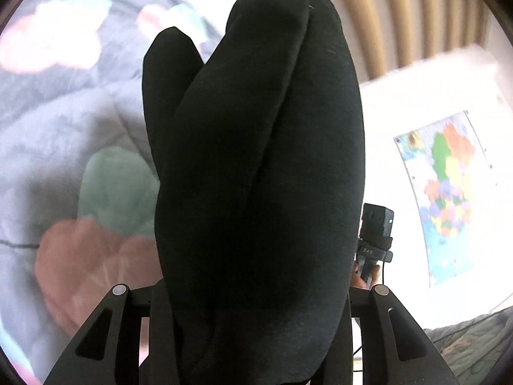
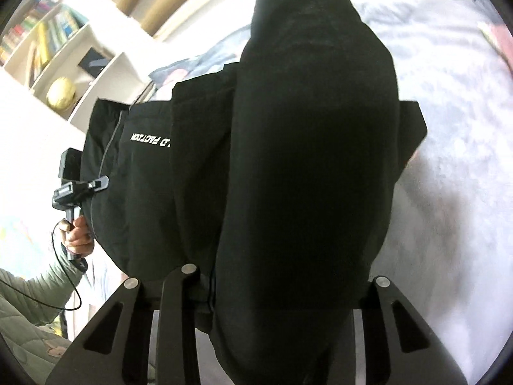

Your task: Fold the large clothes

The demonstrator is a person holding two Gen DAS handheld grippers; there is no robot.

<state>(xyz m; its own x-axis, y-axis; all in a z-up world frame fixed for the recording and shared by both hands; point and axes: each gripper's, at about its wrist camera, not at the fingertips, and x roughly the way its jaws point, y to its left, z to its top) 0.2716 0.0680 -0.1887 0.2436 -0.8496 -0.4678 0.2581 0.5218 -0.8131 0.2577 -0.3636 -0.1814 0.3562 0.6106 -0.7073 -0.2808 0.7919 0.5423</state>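
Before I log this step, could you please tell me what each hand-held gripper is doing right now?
Left hand-held gripper: closed on the black garment.
Right hand-held gripper: closed on the same black garment.

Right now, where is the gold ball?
In the right wrist view, upper left: the gold ball sits in a white bookshelf cubby, below the books, left of the black garment.

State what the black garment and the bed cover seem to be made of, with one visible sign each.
Black garment: probably a soft matte knit, cotton-like; it bunches into rounded, dull folds. Bed cover: seemingly a plush, fleecy fabric; its pale surface looks fuzzy, though blur leaves this open.
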